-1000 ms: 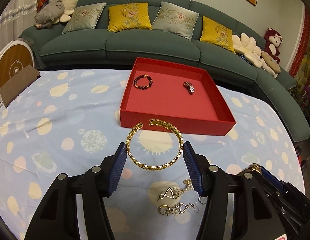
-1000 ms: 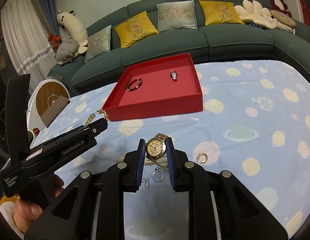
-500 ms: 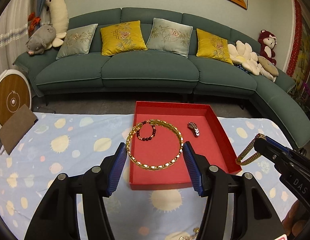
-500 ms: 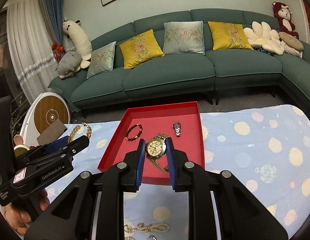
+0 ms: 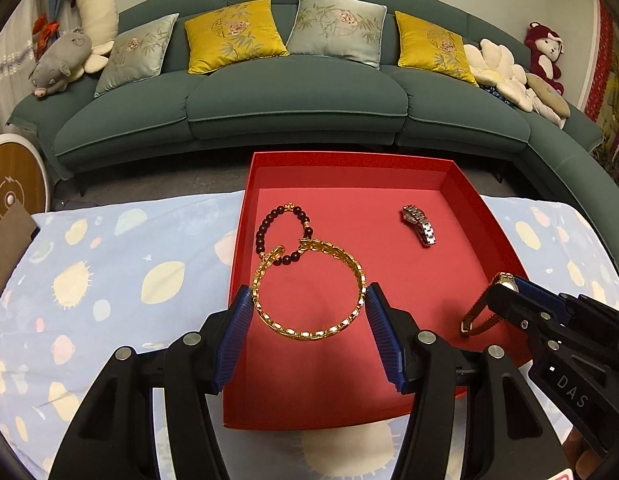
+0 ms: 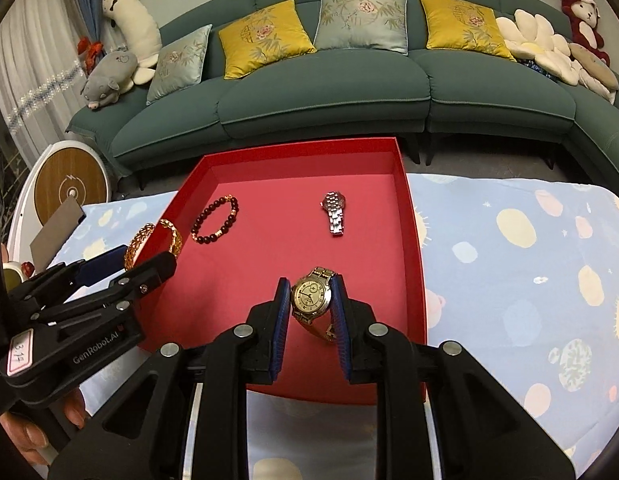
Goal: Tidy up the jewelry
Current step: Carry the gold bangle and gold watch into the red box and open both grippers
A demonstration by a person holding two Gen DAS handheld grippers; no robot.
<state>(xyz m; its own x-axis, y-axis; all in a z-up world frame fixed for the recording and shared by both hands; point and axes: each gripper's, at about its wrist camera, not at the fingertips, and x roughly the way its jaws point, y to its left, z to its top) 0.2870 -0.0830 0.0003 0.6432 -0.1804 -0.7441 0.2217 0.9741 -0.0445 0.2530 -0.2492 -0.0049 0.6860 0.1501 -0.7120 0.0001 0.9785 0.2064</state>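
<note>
My left gripper (image 5: 309, 300) is shut on a gold chain bangle (image 5: 309, 332) and holds it above the near left part of the red tray (image 5: 349, 160). In the right wrist view my right gripper (image 6: 309, 300) is shut on a gold watch (image 6: 310, 294), its strap hanging down over the tray's (image 6: 411, 240) near middle. A dark bead bracelet (image 5: 283, 232) and a silver watch (image 5: 419, 224) lie on the tray floor. The right gripper (image 5: 505, 292) with the watch strap also shows at the right of the left wrist view.
The tray sits on a table under a pale blue cloth with spots (image 6: 509, 280). Behind it runs a green sofa (image 5: 293, 92) with cushions and soft toys. A round white and wood device (image 6: 65, 188) stands at the left. A hand (image 6: 25, 436) holds the left gripper.
Both grippers have moved forward with their loads, from above the cloth in front of the tray to above the tray's floor. The loose jewelry on the cloth has left the view.
</note>
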